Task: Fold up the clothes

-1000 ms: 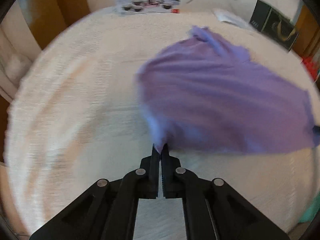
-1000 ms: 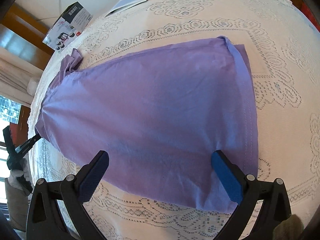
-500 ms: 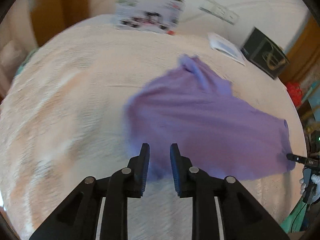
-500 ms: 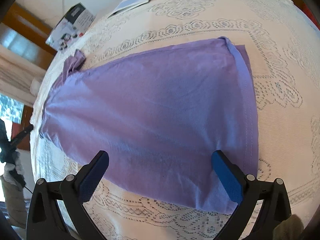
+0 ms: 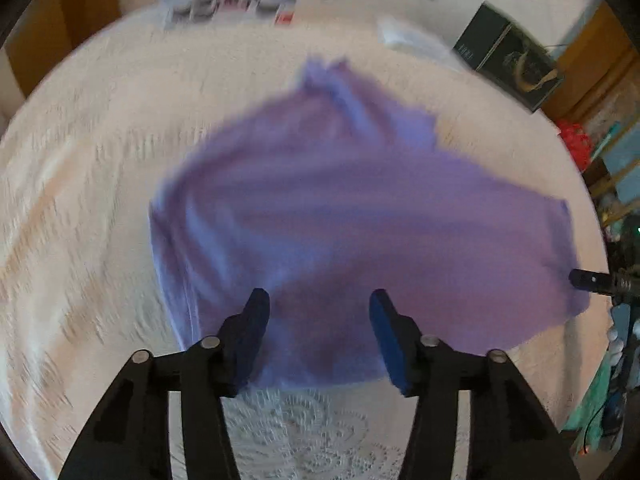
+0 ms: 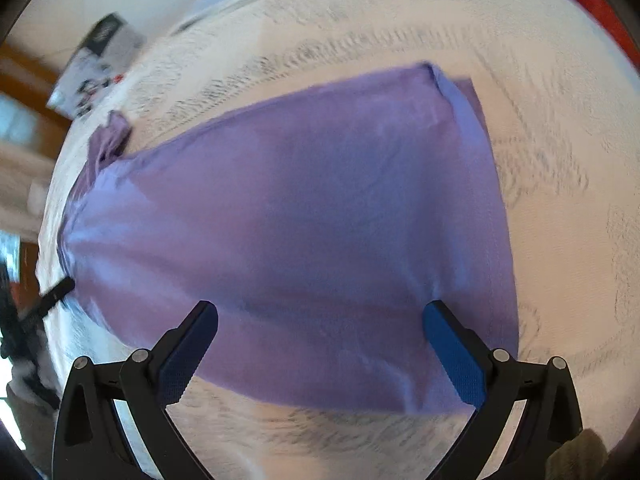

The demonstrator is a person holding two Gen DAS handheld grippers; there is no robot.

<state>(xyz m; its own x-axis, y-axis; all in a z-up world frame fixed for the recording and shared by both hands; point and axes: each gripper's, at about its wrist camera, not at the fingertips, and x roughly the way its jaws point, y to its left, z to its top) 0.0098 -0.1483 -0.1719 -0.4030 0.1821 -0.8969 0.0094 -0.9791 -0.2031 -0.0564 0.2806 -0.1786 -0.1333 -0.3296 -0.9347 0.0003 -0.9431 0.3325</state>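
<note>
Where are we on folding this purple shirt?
Done: one side of the purple shirt looks folded over, lying on the lace cloth. In hand: nothing; left gripper and right gripper both open above it. Left: further folds.

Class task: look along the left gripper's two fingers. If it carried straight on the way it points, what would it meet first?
Most likely the purple garment: the open left gripper points straight at the cloth lying on the lace tablecloth. Motion blur leaves the gap uncertain.
</note>
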